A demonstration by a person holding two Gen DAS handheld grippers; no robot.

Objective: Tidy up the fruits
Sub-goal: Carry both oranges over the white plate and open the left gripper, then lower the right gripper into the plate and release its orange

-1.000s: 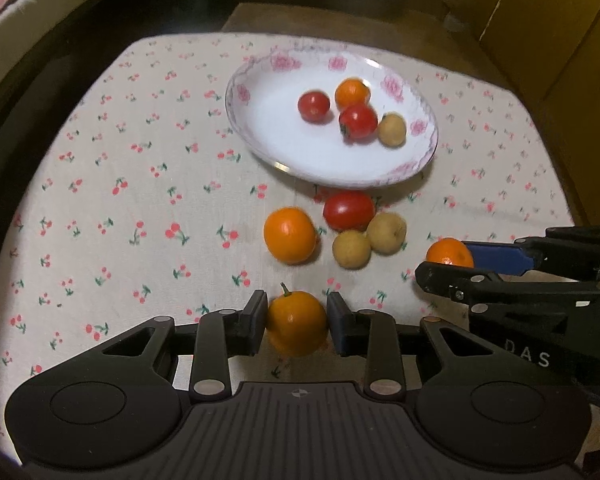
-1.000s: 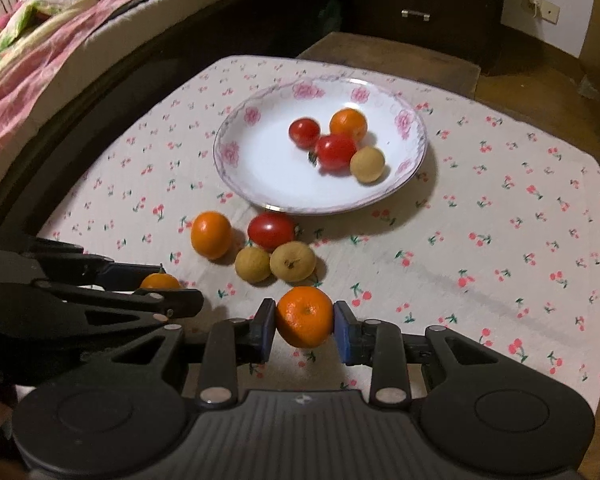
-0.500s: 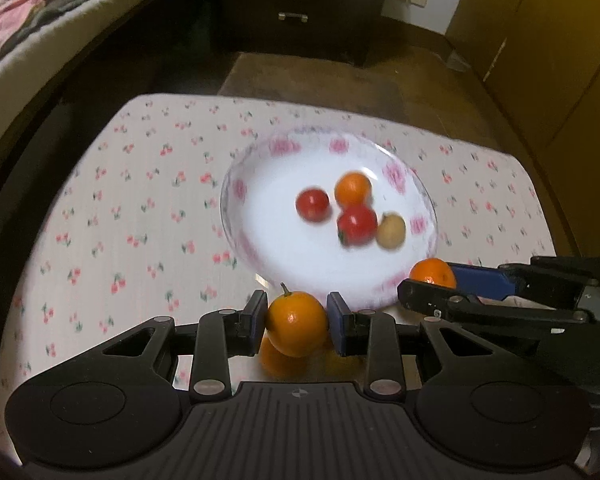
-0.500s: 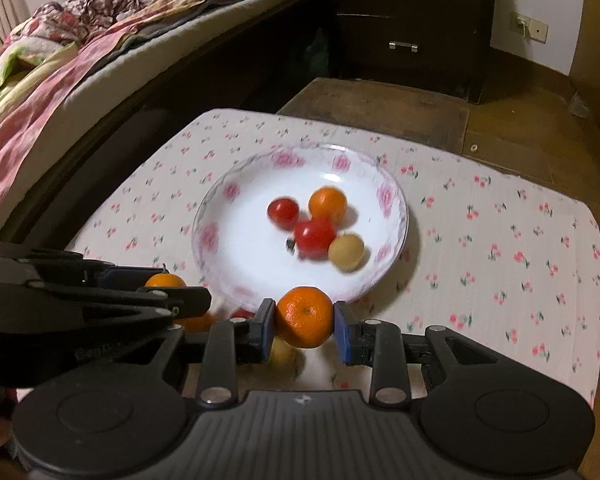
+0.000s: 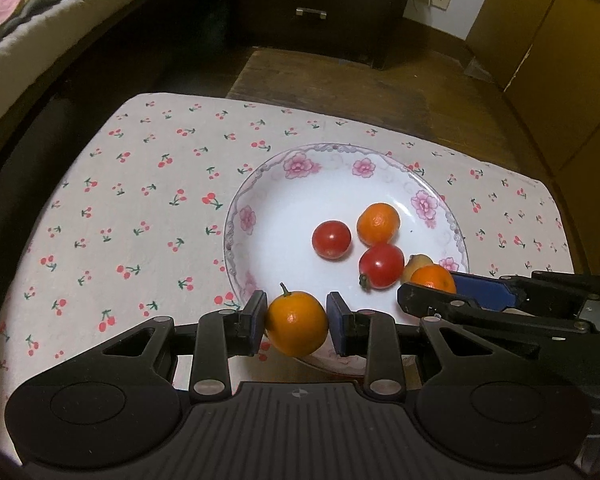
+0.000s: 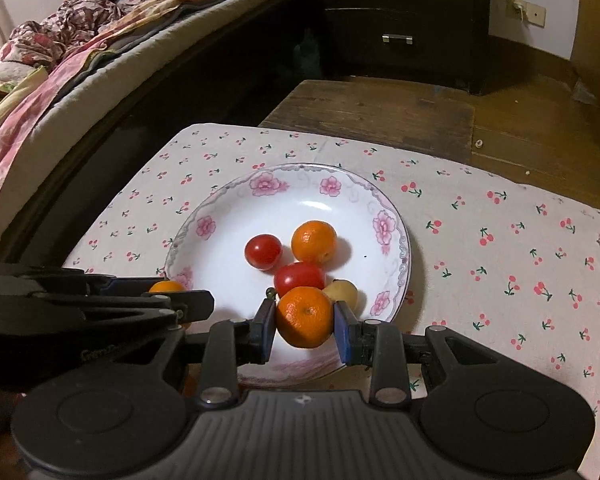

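Observation:
My left gripper is shut on an orange with a small stem, held over the near rim of the white flowered plate. My right gripper is shut on a second orange, above the near part of the same plate. In the plate lie an orange, two red tomatoes and a yellowish fruit. The right gripper also shows in the left wrist view, the left gripper in the right wrist view. The fruits left on the cloth are hidden below the grippers.
The plate stands on a cherry-print cloth over a low table. A bed runs along the left. A dark drawer chest stands beyond the table, and wooden cabinets stand on the right.
Both grippers have lifted off the cloth with their oranges and moved forward over the plate's near edge. The loose fruits on the cloth have dropped out of sight.

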